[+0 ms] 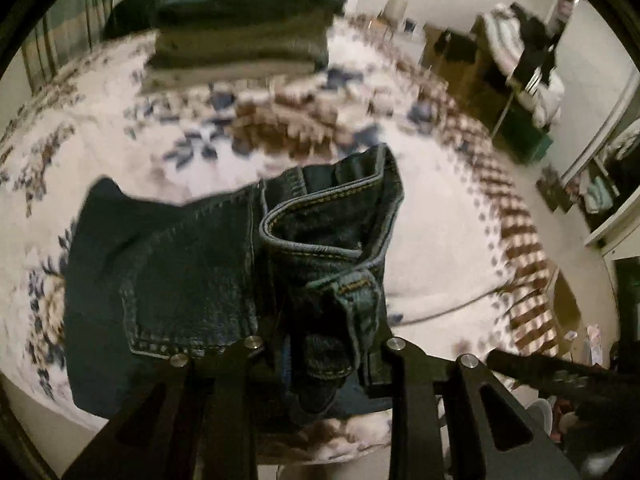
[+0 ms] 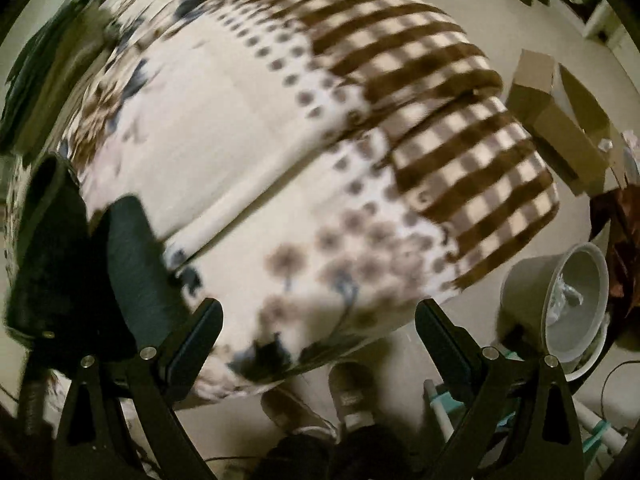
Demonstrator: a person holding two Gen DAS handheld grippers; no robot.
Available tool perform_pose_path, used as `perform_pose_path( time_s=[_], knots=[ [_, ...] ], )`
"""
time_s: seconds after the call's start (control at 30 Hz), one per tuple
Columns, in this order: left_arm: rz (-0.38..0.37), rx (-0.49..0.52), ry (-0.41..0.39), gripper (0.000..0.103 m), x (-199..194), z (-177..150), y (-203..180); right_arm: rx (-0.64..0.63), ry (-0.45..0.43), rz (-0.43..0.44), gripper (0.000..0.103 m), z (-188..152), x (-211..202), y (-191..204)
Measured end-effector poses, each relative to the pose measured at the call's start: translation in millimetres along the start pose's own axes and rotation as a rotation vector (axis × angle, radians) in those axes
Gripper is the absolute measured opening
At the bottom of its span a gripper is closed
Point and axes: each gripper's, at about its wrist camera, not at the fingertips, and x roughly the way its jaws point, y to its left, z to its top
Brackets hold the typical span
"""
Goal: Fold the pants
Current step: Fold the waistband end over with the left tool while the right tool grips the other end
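Observation:
Dark blue jeans (image 1: 192,280) lie folded on the patterned bedspread (image 1: 440,208) near its front edge. In the left wrist view my left gripper (image 1: 320,360) is shut on the bunched waistband of the jeans, with a belt loop and hem sticking up between the fingers. In the right wrist view my right gripper (image 2: 320,320) is open and empty above the bed's front corner. A dark edge of the jeans (image 2: 80,264) shows at its left.
A stack of folded dark and olive clothes (image 1: 240,36) sits at the far side of the bed. Beside the bed on the floor are a grey bin (image 2: 560,304), a cardboard box (image 2: 560,128) and the person's shoes (image 2: 352,396).

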Motion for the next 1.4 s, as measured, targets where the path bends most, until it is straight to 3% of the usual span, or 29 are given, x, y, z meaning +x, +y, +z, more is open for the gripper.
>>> perform_pose_path(
  time_s=[0.1, 0.17, 0.2, 0.23, 0.27, 0.33, 0.4, 0.53, 0.67, 0.73, 0.77, 0.8, 0.97, 1.1, 1.2, 1.33, 1.4],
  knots=[
    [0.004, -0.004, 0.061, 0.025, 1.1, 3.7, -5.7, 0.0, -0.015, 0.028, 0.099, 6.1, -8.9, -16.1],
    [-0.011, -0.01, 0.071, 0.035, -2.4, 4.7, -7.1, -0.002, -0.016, 0.057, 0.099, 11.2, -10.9, -8.5],
    [-0.025, -0.015, 0.079, 0.056, -5.1, 6.7, -5.3, 0.0, -0.016, 0.09, 0.099, 11.8, -13.5, -3.0],
    [-0.043, -0.03, 0.09, 0.089, -11.3, 10.5, -2.8, 0.001, -0.015, 0.12, 0.099, 13.9, -17.6, -3.6],
    [-0.057, -0.046, 0.09, 0.099, -17.0, 13.1, 0.8, 0.001, -0.012, 0.156, 0.098, 17.4, -19.7, -0.4],
    [-0.082, -0.089, 0.07, 0.099, -35.7, 19.6, 15.3, 0.003, 0.004, 0.25, 0.098, 21.5, -23.5, 9.6],
    [-0.052, -0.108, 0.057, 0.099, -47.5, 22.9, 31.2, -0.009, 0.013, 0.336, 0.098, 26.9, -24.0, 26.4],
    [0.098, -0.118, 0.082, 0.099, -46.7, 17.1, 80.8, -0.082, 0.094, 0.494, 0.098, 37.6, -2.6, 75.1],
    [0.24, -0.157, 0.15, 0.099, -27.0, 3.7, 133.8, -0.15, 0.226, 0.51, 0.098, 40.3, 38.2, 118.3],
    [0.262, -0.191, 0.181, 0.099, -18.4, -2.6, 154.8, -0.144, 0.253, 0.509, 0.078, 38.1, 50.1, 132.6],
    [0.266, -0.215, 0.199, 0.099, -14.0, -5.9, 166.3, -0.158, 0.214, 0.488, 0.037, 36.9, 46.5, 137.1],
    [0.272, -0.232, 0.212, 0.099, -10.9, -8.7, 175.5, -0.193, 0.14, 0.411, 0.014, 33.6, 36.3, 142.4],
    [0.25, -0.27, 0.219, 0.099, -10.2, -6.4, 193.0, -0.25, 0.032, 0.354, 0.009, 24.6, -9.8, 146.0],
    [0.195, -0.287, 0.204, 0.099, -6.2, 11.0, 189.7, -0.19, -0.034, 0.308, 0.009, 34.5, -41.7, 110.3],
    [0.163, -0.302, 0.196, 0.099, 7.1, 24.7, 186.2, -0.146, -0.01, 0.279, 0.009, 48.1, -33.8, 82.8],
    [0.179, -0.239, 0.285, 0.103, 53.6, 28.6, 180.1, -0.153, 0.042, 0.219, 0.009, 52.0, -5.2, 67.9],
    [0.128, -0.252, 0.321, 0.103, 71.1, 23.4, 186.8, -0.16, 0.054, 0.187, 0.01, 52.9, 8.3, 61.1]
  ],
)
